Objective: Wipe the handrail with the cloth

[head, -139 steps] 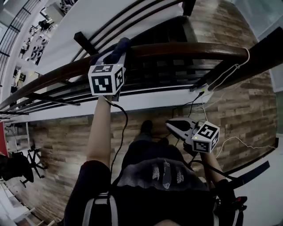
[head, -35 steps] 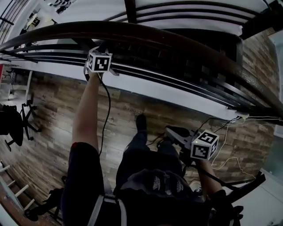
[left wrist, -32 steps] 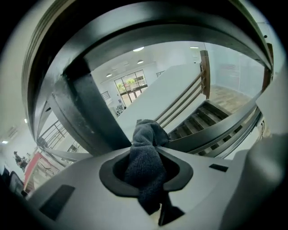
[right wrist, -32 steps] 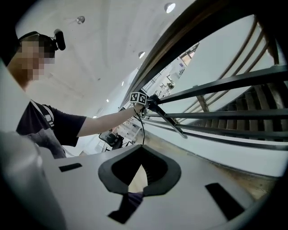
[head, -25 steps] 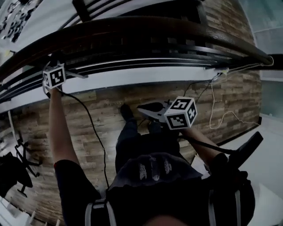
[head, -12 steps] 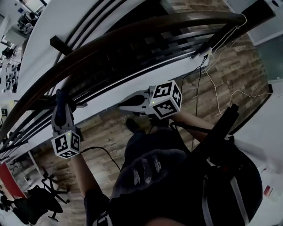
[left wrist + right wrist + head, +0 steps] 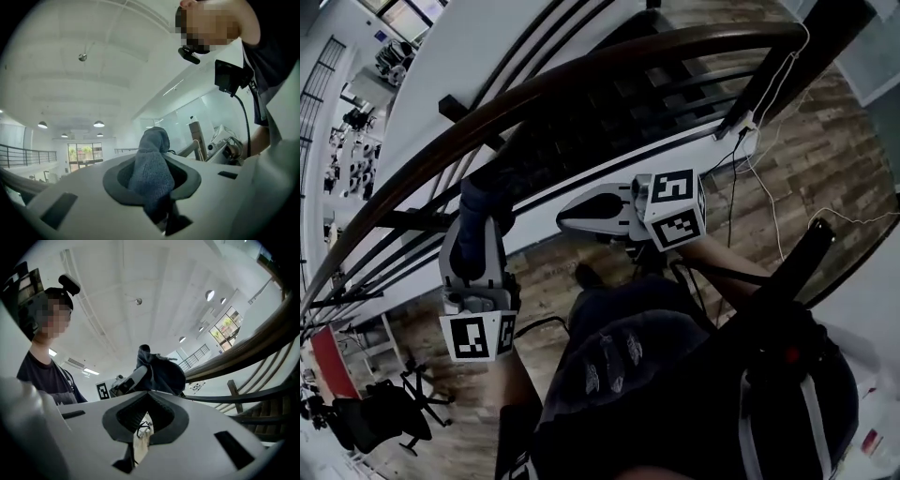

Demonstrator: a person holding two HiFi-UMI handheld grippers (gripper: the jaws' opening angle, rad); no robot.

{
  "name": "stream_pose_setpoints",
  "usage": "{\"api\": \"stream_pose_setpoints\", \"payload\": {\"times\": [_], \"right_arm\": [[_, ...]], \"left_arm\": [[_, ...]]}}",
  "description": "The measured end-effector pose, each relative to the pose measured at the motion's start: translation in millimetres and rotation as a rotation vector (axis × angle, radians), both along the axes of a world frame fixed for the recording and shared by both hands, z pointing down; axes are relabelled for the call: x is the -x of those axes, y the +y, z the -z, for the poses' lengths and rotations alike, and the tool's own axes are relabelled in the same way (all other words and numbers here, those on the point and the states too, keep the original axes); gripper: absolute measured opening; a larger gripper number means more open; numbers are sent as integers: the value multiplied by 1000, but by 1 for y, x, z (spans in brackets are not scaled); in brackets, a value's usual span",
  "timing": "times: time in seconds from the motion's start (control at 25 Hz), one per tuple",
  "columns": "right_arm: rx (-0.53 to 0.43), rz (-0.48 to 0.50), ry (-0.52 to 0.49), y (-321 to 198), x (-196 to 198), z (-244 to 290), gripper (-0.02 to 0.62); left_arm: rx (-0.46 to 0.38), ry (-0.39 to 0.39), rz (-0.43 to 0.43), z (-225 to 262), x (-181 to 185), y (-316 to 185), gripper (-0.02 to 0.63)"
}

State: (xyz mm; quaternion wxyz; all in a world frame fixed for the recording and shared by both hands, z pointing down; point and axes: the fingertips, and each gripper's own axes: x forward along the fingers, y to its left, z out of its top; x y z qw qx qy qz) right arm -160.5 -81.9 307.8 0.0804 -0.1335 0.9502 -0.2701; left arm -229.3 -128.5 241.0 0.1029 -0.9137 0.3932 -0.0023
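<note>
Cloth (image 7: 151, 161), a dark blue knitted piece, is clamped between the jaws of the left gripper (image 7: 153, 183): it fills the dark hollow of the pads and sticks up past the tips as a rounded bundle. In the left gripper view it stands free against the white ceiling (image 7: 93, 79) and its round lamps (image 7: 98, 124). From the head view this gripper points up toward the railing with its marker cube (image 7: 478, 336) nearest the person, and the cloth lies just below and on the person's side of the handrail (image 7: 581, 77), close to it but apart. The right gripper (image 7: 143, 427) has its jaws drawn together to a narrow slit and carries nothing. It sits to the right of the left one with its own cube (image 7: 677, 208) up, its closed tips aimed left toward the cloth. Its camera sees the cloth-wrapped left gripper straight ahead, with the rail running past at the right. The handrail is a dark brown wooden band that curves from the lower left of the head view to the upper right, with thin dark bars (image 7: 403, 222) beneath it. Below lies a wood-plank floor (image 7: 839, 155) crossed by loose white cables (image 7: 766, 192), and a black office chair (image 7: 380, 417) stands at the far lower left.
</note>
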Motion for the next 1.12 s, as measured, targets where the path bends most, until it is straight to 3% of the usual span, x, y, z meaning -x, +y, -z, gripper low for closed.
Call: {"api": "stream_pose_setpoints", "payload": {"times": [0.28,0.48,0.72,0.96,1.12], "right_arm": [[-79,24,-14,37,-24,4,3],[-85,12,-38,59,-8,8,3],[-136,4,18,102,45,20,3],[-51,-50,3,114,116,4,3],[-13,-76,-19,95,180,-11,3]], "left_arm": [[164,20,41,-40,-23,54,95],[150,-3,-14,-41,-19,81,95],[149,-7,-91,-47,26,118,95],[229,53,-162,-60,89,127,95],[272,9,-219,-78,141,107,95]]}}
